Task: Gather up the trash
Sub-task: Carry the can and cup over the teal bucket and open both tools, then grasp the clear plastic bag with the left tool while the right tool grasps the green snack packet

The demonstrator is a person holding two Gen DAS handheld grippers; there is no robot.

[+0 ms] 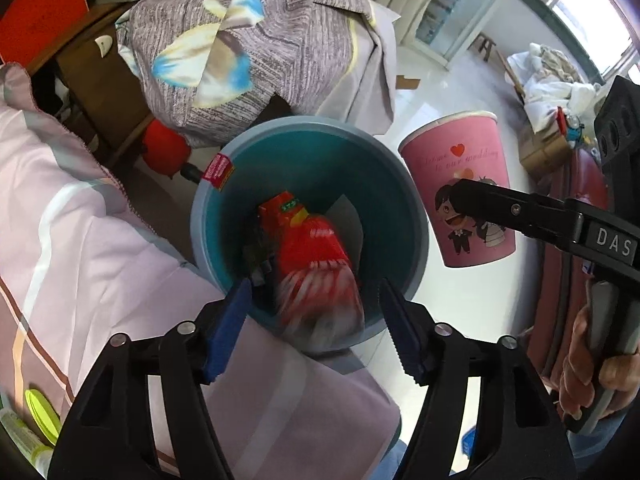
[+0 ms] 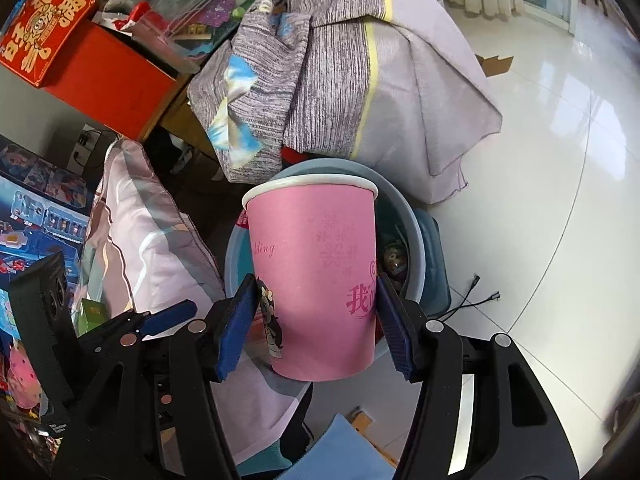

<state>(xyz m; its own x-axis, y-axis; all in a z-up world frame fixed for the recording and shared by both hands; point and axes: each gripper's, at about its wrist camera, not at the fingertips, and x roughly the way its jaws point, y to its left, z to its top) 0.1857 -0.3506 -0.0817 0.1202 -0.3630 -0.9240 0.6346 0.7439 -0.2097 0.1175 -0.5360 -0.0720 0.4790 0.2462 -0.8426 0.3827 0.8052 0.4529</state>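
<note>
Your right claw pinches the pink cup at the bin's three o'clock rim, your left claw spread; release early and it may miss.

Daylight is pouring through the windows at the far side of the room and glaring off the glossy white tiled floor. A grey striped cloth with a yellow band is draping over a bulky piece of furniture, its corner hanging toward the floor. A wooden desk is standing behind it, with a red printed box sitting at its edge. A pink striped quilt is spreading across the near left. Crumpled white laundry is lying heaped by the window, and a small wooden stool is standing near a glass door.
</note>
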